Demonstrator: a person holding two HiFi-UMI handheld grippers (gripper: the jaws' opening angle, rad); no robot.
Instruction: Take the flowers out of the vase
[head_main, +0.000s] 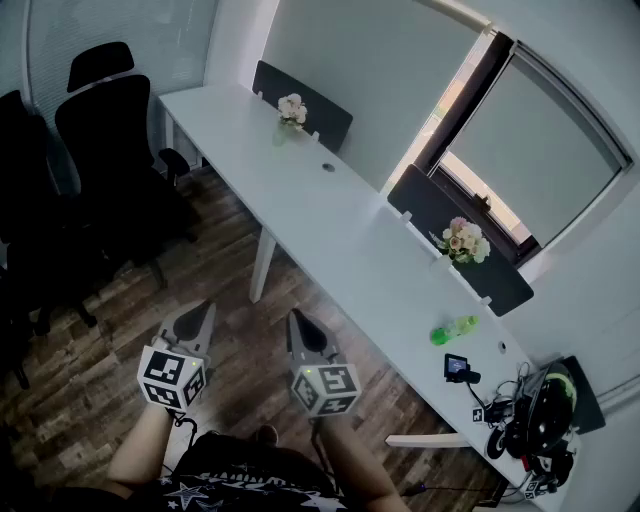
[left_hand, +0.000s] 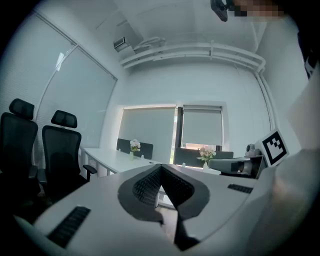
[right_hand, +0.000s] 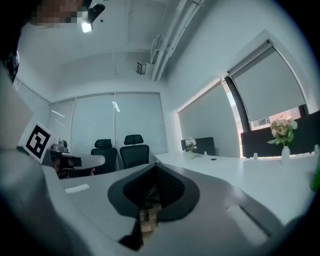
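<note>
Two bunches of flowers stand in small vases on the long white table (head_main: 340, 225): pink ones (head_main: 462, 241) near the window and white ones (head_main: 291, 110) farther along. The left gripper view shows the pink flowers (left_hand: 206, 152) and the white flowers (left_hand: 134, 145) far ahead. The pink flowers (right_hand: 282, 127) appear at the right edge of the right gripper view. My left gripper (head_main: 203, 308) and right gripper (head_main: 295, 318) are held level over the wooden floor, well short of the table. The jaws of both meet at the tips, with nothing between them (left_hand: 161, 169) (right_hand: 156, 166).
Black office chairs (head_main: 110, 150) stand on the floor to the left. Dark divider panels (head_main: 455, 240) line the table's far edge. A green bottle (head_main: 452, 329) lies near the pink flowers. A small camera (head_main: 459, 368) and cabled gear (head_main: 535, 420) crowd the table's right end.
</note>
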